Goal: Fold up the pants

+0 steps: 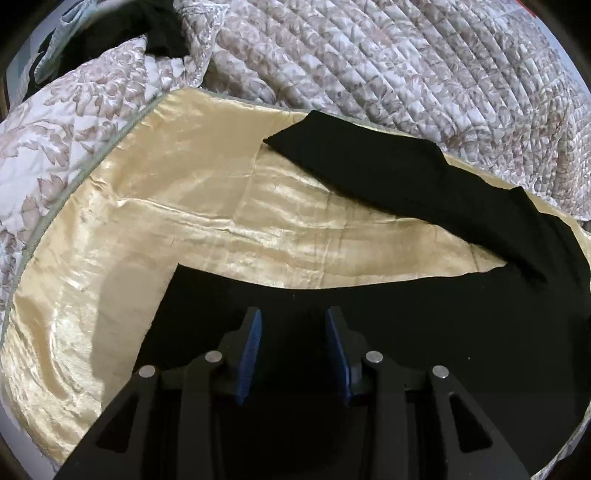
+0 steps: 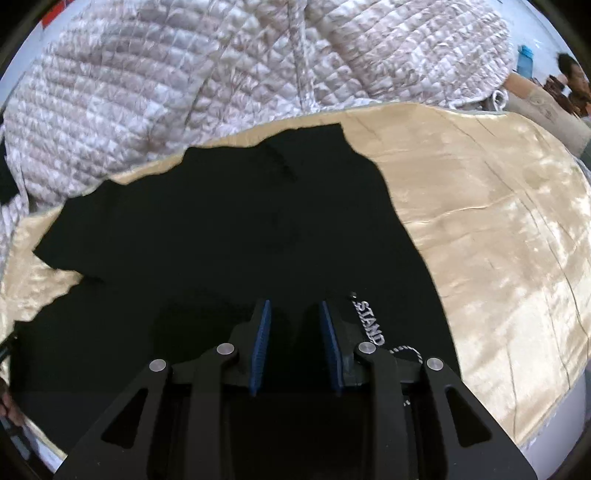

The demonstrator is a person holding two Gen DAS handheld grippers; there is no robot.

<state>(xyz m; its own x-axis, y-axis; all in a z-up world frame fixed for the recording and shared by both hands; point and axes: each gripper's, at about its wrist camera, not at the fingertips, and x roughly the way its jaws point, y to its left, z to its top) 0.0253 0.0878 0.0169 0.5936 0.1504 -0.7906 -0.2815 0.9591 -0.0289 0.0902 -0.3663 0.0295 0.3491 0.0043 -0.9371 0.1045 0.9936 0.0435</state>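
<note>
Black pants (image 1: 388, 173) lie spread on a shiny cream satin sheet (image 1: 184, 206). In the left wrist view one leg runs up and away to the left and the other leg lies right under my left gripper (image 1: 293, 317), which is open and empty just above the cloth. In the right wrist view the pants' waist part (image 2: 240, 221) fills the middle. A drawstring with white lettering (image 2: 369, 321) lies by the right finger. My right gripper (image 2: 294, 310) is open and empty above the waist.
A quilted floral bedspread (image 1: 369, 66) is bunched along the far side of the sheet and also shows in the right wrist view (image 2: 184, 74). Another dark garment (image 1: 159, 33) lies at the far left. A person (image 2: 576, 81) is at the far right.
</note>
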